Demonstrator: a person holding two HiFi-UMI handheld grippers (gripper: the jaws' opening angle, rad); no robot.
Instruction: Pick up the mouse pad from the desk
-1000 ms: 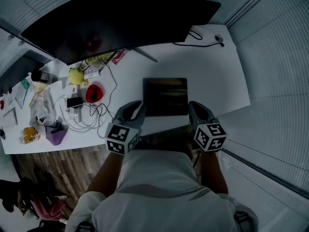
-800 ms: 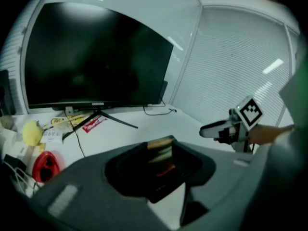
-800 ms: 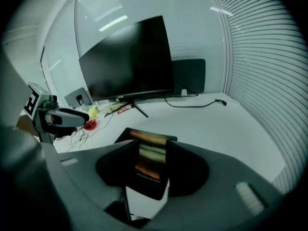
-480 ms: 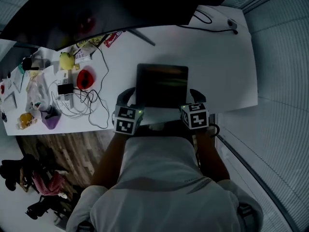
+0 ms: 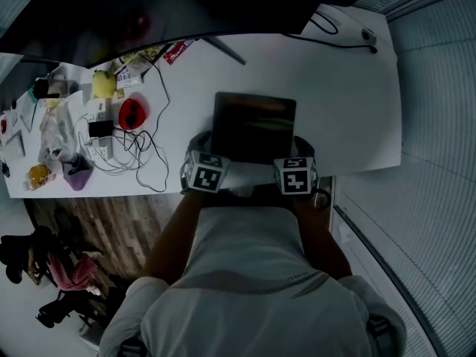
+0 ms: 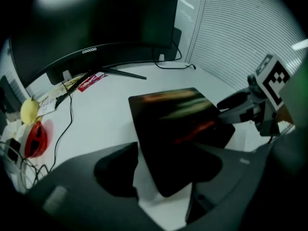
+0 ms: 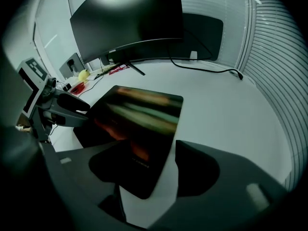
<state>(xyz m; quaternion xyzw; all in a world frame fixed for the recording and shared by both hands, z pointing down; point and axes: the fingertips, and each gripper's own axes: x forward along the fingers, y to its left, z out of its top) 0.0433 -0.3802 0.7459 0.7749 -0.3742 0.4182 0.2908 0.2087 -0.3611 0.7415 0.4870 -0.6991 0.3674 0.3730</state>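
The mouse pad (image 5: 253, 127) is a dark rectangle lying flat on the white desk (image 5: 349, 110), in front of the monitor. My left gripper (image 5: 204, 149) stands at the pad's near left corner and my right gripper (image 5: 301, 149) at its near right corner, both tilted steeply down. In the left gripper view the pad (image 6: 178, 124) has a rounded corner between the jaws of the left gripper (image 6: 163, 177), which are opening without pressing on it. In the right gripper view the jaws of the right gripper (image 7: 154, 177) are opening too, with the other near corner of the pad (image 7: 139, 119) between them.
A wide curved monitor (image 5: 149, 13) spans the desk's back. A black cable (image 5: 335, 32) lies at the back right. The left side holds a red object (image 5: 132, 114), a yellow object (image 5: 104, 84), tangled cables (image 5: 126, 155) and a purple cup (image 5: 76, 177). Slatted blinds close off the right.
Both grippers have come down and forward from in front of the person's body to the pad's near corners. Their marker cubes now sit at the desk's front edge.
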